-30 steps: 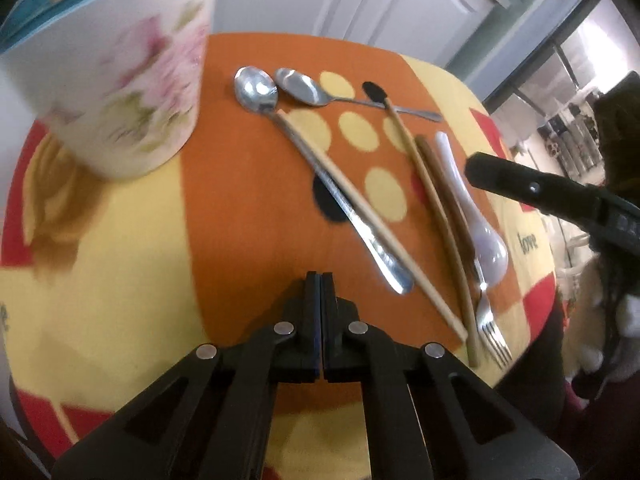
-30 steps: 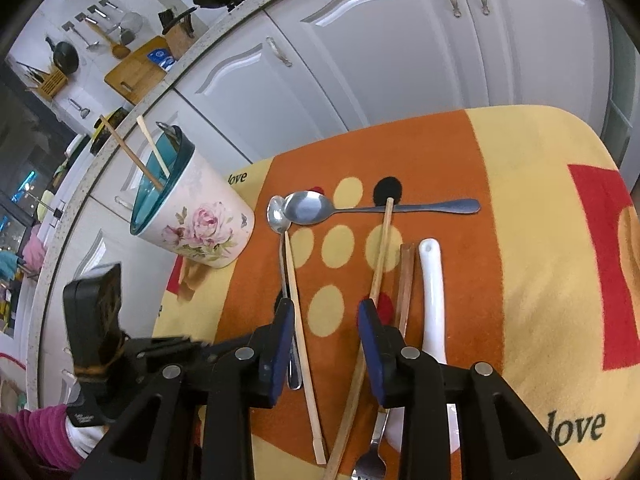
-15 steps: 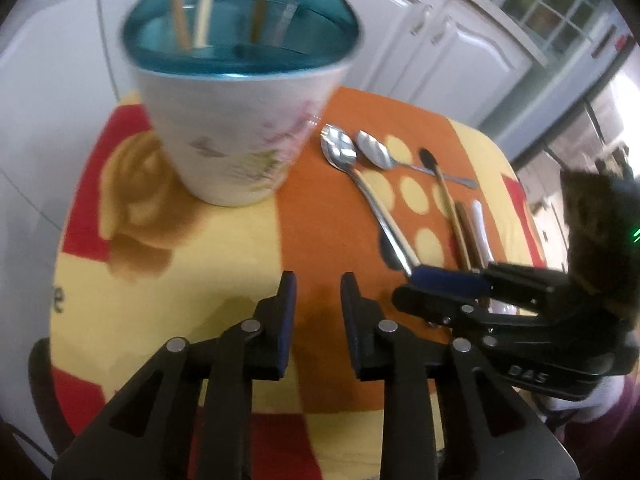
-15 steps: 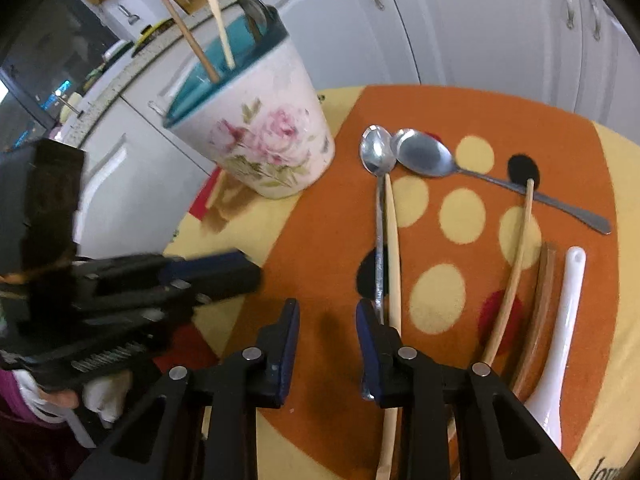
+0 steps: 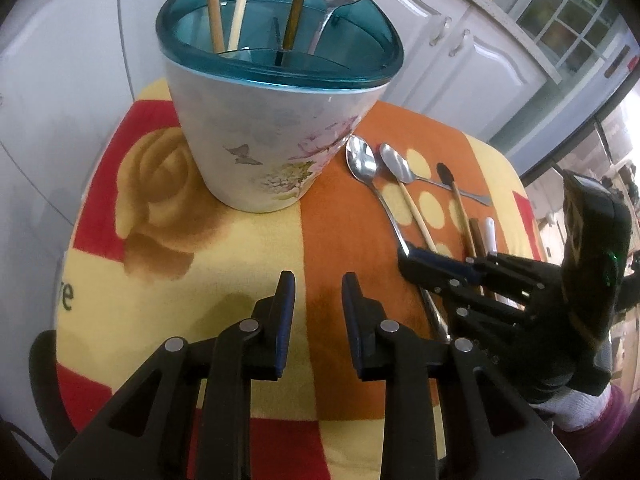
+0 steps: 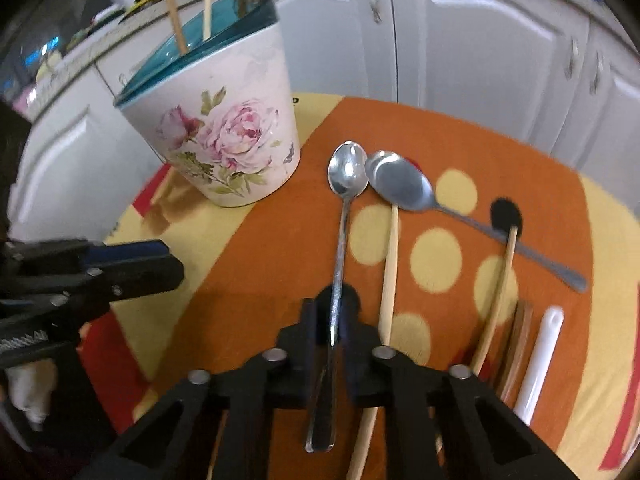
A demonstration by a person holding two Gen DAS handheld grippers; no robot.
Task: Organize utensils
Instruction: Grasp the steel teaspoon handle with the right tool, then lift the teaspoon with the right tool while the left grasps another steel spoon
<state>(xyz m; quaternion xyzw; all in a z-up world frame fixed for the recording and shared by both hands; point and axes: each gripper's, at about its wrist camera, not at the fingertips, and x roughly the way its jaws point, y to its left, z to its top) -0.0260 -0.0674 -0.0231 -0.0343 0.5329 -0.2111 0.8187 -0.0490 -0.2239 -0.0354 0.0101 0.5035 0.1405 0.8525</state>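
Note:
A floral utensil holder (image 5: 276,120) with a teal rim stands on the patterned cloth, holding chopsticks and a spoon; it also shows in the right wrist view (image 6: 224,128). A long-handled steel spoon (image 6: 340,248) lies on the cloth, its handle between the fingers of my right gripper (image 6: 331,324), which is open around it. A second steel spoon (image 6: 416,192), chopsticks (image 6: 390,264) and a white spoon (image 6: 540,360) lie to the right. My left gripper (image 5: 318,296) is open and empty, in front of the holder.
The cloth (image 5: 208,264) covers a small round table with edges close on all sides. White cabinet doors (image 6: 480,40) stand behind. My right gripper (image 5: 416,258) shows at the right of the left wrist view, and my left gripper (image 6: 160,264) at the left of the right wrist view.
My left gripper opened and drew back from the utensils toward the holder. My right gripper moved left and lower, so its fingers now straddle the long spoon's handle.

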